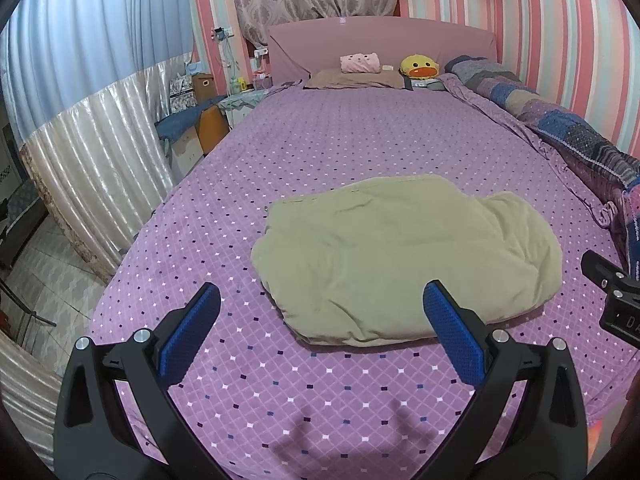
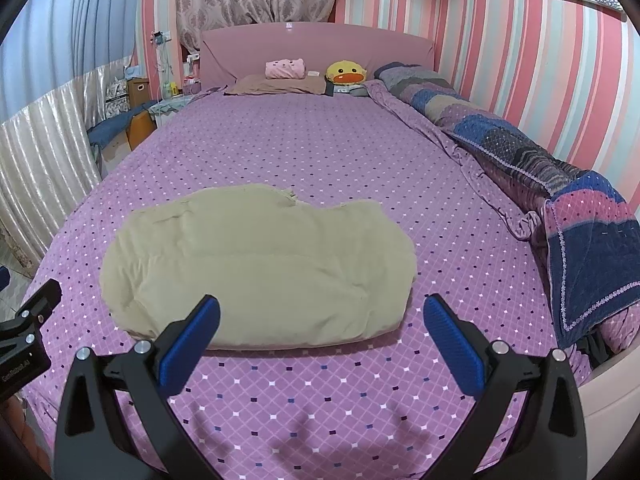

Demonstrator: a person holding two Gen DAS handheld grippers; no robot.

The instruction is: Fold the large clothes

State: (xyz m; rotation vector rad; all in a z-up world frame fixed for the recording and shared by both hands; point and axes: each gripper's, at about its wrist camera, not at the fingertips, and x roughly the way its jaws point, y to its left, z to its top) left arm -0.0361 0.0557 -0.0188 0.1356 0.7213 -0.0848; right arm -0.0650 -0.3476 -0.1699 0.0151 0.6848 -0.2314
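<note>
A beige garment (image 1: 404,256) lies folded into a thick bundle on the purple dotted bedspread (image 1: 320,140); it also shows in the right wrist view (image 2: 260,268). My left gripper (image 1: 322,300) is open and empty, held above the bed just in front of the bundle's near left edge. My right gripper (image 2: 322,306) is open and empty, in front of the bundle's near right edge. The right gripper's body shows at the right edge of the left view (image 1: 616,300); the left gripper's body shows at the left edge of the right view (image 2: 24,336).
A rolled patchwork quilt (image 2: 520,144) runs along the bed's right side by the striped wall. Pillows, a pink plush (image 2: 286,69) and a yellow duck plush (image 2: 346,72) sit at the headboard. Curtains and a cluttered nightstand (image 1: 240,100) stand left of the bed.
</note>
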